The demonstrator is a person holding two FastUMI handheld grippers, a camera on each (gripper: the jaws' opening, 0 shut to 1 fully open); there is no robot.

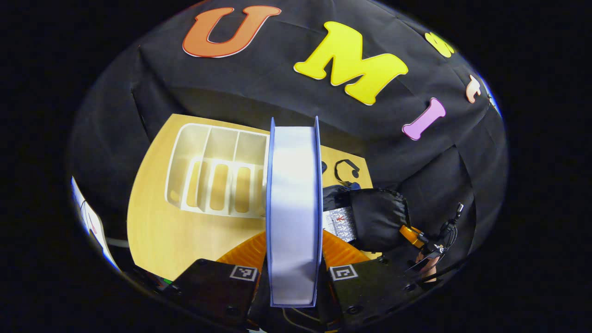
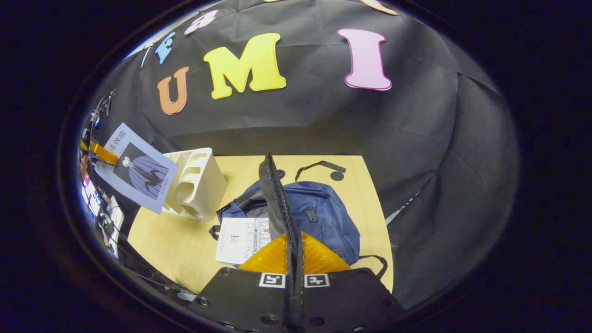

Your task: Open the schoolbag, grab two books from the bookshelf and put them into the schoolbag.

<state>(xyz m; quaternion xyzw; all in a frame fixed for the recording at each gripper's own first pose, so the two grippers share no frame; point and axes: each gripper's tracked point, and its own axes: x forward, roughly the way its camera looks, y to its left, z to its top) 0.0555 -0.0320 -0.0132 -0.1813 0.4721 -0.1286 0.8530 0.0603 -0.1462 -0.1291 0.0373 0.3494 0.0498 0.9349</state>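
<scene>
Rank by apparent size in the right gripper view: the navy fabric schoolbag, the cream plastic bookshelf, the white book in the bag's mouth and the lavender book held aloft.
1. Navy fabric schoolbag.
2-3. Cream plastic bookshelf and lavender book: alike, unranked.
4. White book, partly hidden.

Book (image 1: 294, 208) hides part of shelf (image 1: 217, 171) and bag (image 1: 377, 222). Second book (image 2: 243, 238) half tucked under bag flap. Far right gripper (image 1: 432, 247) too small to tell.
</scene>
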